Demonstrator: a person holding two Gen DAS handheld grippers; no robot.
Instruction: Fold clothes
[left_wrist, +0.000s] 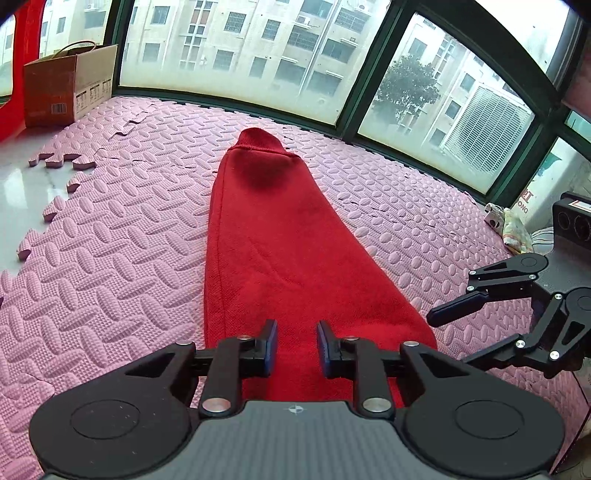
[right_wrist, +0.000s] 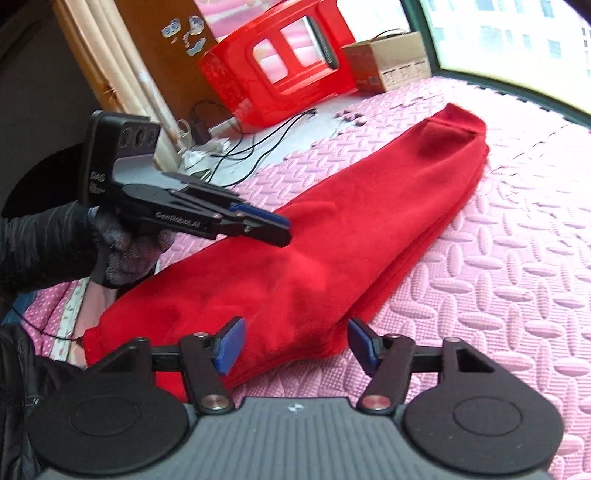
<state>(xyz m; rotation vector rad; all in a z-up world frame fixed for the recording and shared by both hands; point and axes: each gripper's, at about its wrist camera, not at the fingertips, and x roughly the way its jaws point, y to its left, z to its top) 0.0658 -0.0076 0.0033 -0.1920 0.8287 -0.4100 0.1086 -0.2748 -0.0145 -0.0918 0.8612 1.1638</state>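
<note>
1. Presently, red garment lies folded into a long narrow strip on the pink foam mat, ribbed end pointing toward the window.
2. From the right wrist view the garment shows several stacked layers along its mat-side edge; near end sits just ahead of the camera.
3. Left gripper: fingers parted, nothing between them, poised over the garment's near end. Contact with the cloth cannot be told.
4. Same gripper seen from the right wrist view: held by a gloved hand, dark sleeve behind it, blue-padded fingers above the garment's near half.
5. Right gripper: fingers spread wide and empty, straddling the garment's near corner where it meets the mat.
6. Right gripper in the left wrist view: off the garment's right side, over the mat, fingers apart.
7. Cardboard box stands beyond the garment's far end, to the left, beside the window.
8. Red plastic stool next to the box, on bare floor past the mat's jigsaw edge.
9. Black cables trail across that floor, left of the garment.
10. Small patterned cloth bundle lies well right of the garment, at the mat's edge.
</note>
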